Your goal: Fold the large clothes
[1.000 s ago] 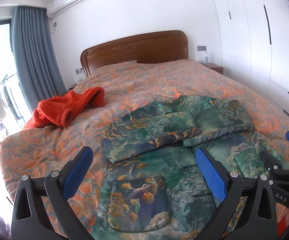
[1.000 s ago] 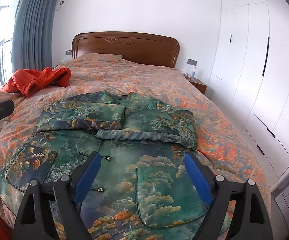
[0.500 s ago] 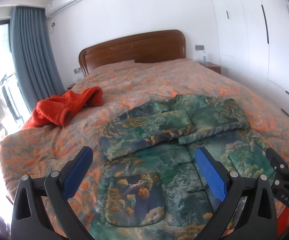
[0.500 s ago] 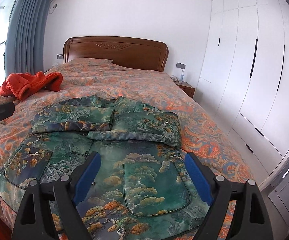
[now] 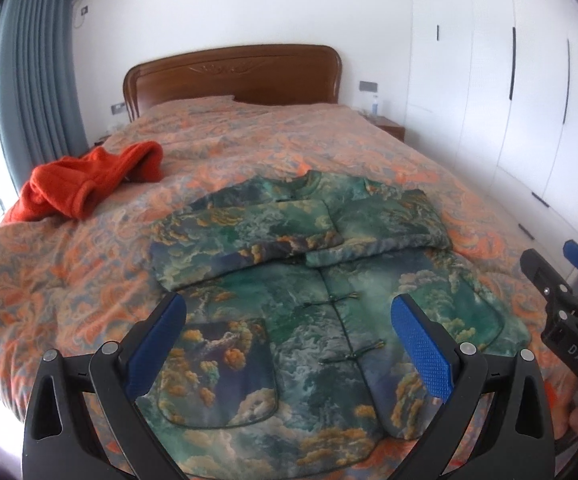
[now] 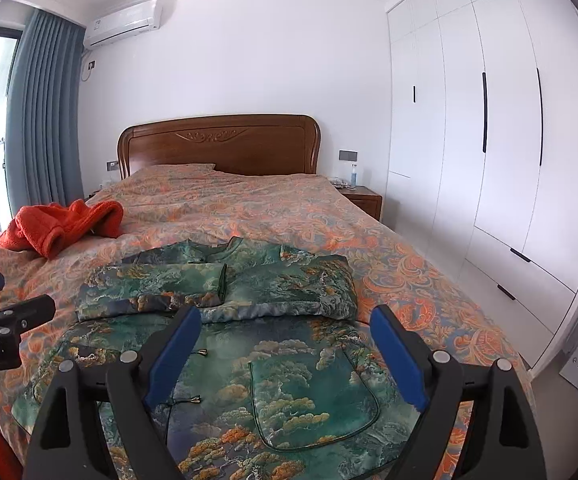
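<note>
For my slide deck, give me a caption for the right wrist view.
Open right gripper above a green patterned jacket, sleeves folded in, on the bed.

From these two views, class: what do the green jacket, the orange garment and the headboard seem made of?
Green jacket: likely satin-like padded fabric; faint sheen, puffy sleeves.
Orange garment: probably fleece; fuzzy matte pile.
Headboard: wood, glossy brown, carved.

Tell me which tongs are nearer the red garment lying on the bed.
Left. The left tongs hover on the red garment's side of the green jacket; the right tongs hover over its far side.
</note>
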The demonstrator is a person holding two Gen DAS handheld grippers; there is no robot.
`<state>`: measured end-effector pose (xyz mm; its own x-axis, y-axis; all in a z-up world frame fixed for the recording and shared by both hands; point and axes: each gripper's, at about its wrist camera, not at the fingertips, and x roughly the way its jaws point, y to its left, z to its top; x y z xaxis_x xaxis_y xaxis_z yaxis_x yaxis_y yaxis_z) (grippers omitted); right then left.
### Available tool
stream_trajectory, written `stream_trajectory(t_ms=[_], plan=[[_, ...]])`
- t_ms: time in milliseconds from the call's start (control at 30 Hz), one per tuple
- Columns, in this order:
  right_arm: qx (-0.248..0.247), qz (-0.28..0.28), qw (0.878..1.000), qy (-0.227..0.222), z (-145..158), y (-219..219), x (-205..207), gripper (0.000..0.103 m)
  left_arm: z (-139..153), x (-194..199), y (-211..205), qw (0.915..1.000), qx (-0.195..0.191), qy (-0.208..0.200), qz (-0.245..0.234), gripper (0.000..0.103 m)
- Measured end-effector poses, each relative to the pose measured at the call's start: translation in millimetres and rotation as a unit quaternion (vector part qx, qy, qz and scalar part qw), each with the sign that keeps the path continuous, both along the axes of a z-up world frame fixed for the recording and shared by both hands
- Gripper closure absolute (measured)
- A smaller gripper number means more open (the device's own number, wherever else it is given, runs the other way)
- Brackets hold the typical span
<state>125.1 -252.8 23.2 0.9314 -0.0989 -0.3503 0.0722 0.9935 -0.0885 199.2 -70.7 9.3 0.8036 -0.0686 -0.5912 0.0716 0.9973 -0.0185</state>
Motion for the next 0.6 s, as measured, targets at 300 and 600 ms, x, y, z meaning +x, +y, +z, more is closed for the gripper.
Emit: stream_trajectory(t_ms=[300, 600], plan=[[0.010, 0.008, 1.000, -0.014, -1, 2, -7, 0.014, -5, -3, -1, 0.9990, -0.033, 0.020, -0.022, 0.001], [0.015, 0.026, 1.000, -0.003, -1, 3, -5, 0.014, -9, -3, 1, 0.9988, -0.034, 0.024, -0.027, 0.001]])
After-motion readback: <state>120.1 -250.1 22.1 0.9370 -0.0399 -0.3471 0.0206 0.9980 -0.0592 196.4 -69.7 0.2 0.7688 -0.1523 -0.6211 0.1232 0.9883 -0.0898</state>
